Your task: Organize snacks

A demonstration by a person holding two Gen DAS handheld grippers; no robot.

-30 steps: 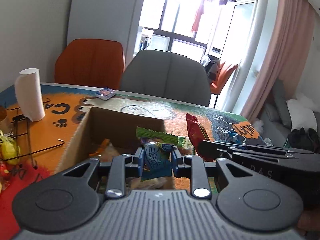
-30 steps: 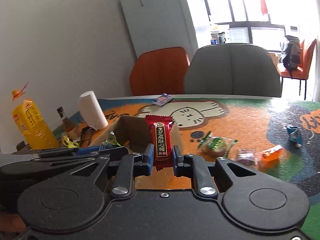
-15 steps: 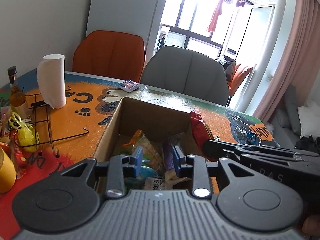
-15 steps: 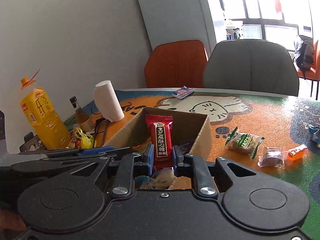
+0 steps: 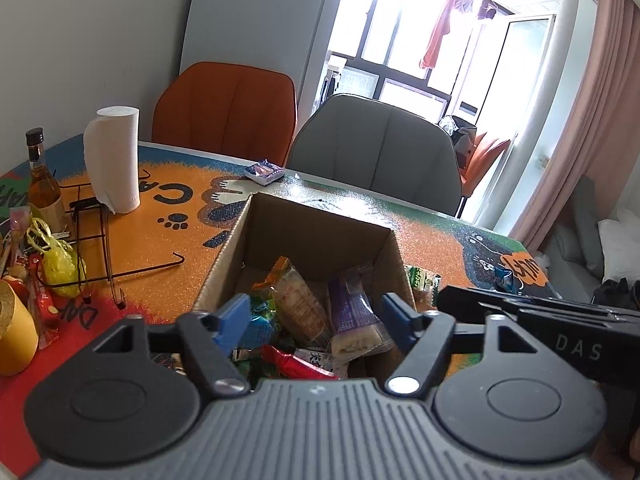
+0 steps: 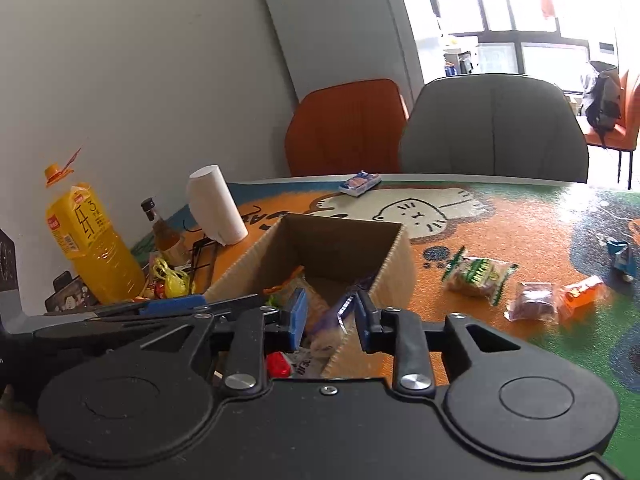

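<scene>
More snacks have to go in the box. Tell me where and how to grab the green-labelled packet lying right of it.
Grip the green-labelled packet across its puffy middle, from above, with the right gripper, whose fingers are open and empty. It lies flat on the table, its long axis running from the cardboard box toward the brown packet, so the short width probably suits the fingers better than the thin crimped ends.

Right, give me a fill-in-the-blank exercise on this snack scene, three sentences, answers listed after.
1. Both the left gripper and the right gripper have jaws that are ____ and hold nothing.
2. The snacks already sorted lie inside the ____ box.
3. The green-wrapped snack lies on the table, outside the box, on its ____ side in the right wrist view.

Missing words: open; cardboard; right
</scene>
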